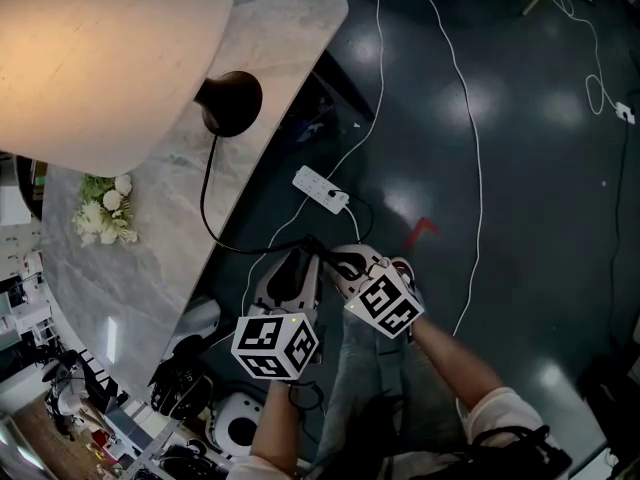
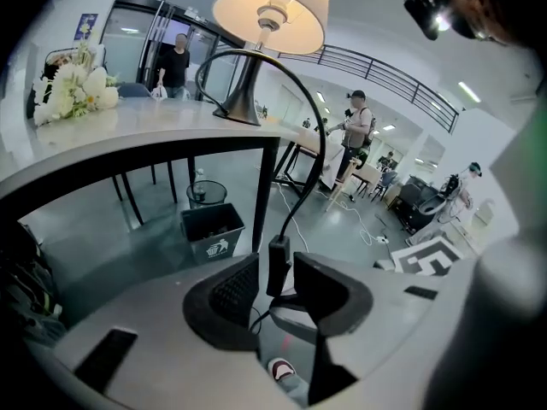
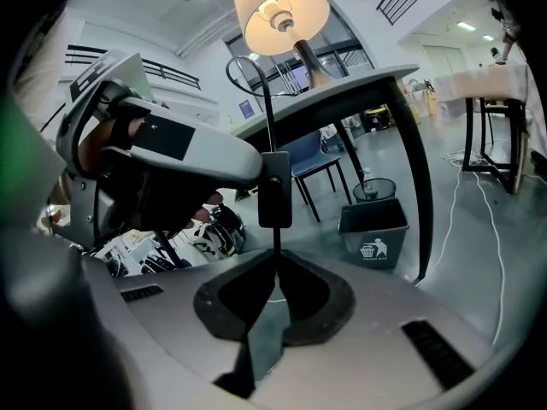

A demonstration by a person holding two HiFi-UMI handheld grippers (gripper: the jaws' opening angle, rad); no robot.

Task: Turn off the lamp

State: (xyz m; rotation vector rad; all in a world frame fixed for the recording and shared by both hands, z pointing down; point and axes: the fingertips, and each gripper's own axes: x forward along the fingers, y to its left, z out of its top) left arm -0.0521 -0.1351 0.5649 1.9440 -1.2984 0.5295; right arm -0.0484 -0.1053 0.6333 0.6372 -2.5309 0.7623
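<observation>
Left claw (image 2: pixel 275 272) closed on flanks of black rectangular inline switch (image 2: pixel 278 261), switch upright between pads. Right claw (image 3: pixel 275 263) pinched together on thin black cord (image 3: pixel 273 233) just below switch, cord running along claw axis. Lit cream-shaded lamp (image 1: pixel 100 58) on grey marble surface (image 1: pixel 280 28), up-left, well apart from both claws. Left claw is the one on switch; judged next: squeeze across its short axis.

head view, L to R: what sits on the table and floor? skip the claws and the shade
flowers → lamp base → power strip → red floor mark → white plug
</observation>
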